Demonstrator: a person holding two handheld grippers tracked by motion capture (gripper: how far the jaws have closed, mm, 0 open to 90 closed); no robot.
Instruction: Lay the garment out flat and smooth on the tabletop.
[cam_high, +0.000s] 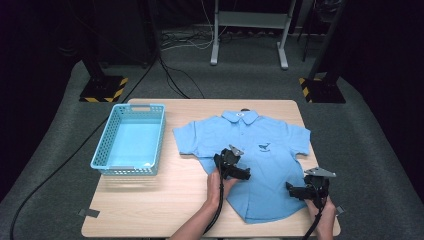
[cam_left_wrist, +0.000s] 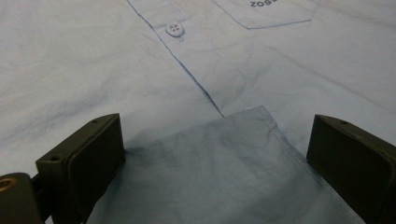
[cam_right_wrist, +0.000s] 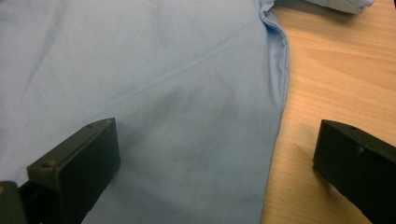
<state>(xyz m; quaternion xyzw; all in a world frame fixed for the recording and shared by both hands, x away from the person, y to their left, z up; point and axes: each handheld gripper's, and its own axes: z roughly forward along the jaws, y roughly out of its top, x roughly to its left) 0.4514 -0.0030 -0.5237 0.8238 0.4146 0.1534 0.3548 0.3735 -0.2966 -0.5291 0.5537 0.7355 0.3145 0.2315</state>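
Observation:
A light blue short-sleeved shirt (cam_high: 250, 135) lies flat on the wooden table (cam_high: 165, 210), collar at the far side. Its near left part is folded inward, and the flap's corner (cam_left_wrist: 259, 114) lies on the front below a white button (cam_left_wrist: 174, 29) and a chest pocket (cam_left_wrist: 271, 11). My left gripper (cam_high: 234, 165) hovers over this flap, open (cam_left_wrist: 215, 163), one jaw on either side of it. My right gripper (cam_high: 300, 189) sits at the shirt's near right side, open (cam_right_wrist: 215, 163). Its jaws straddle the shirt's side edge (cam_right_wrist: 279, 84), one over cloth and one over bare wood.
A light blue plastic basket (cam_high: 102, 142) stands on the table's left part with nothing in it. Bare wood (cam_high: 150, 200) lies near the front left. Beyond the table are grey carpet, cables and stand bases (cam_high: 102, 89).

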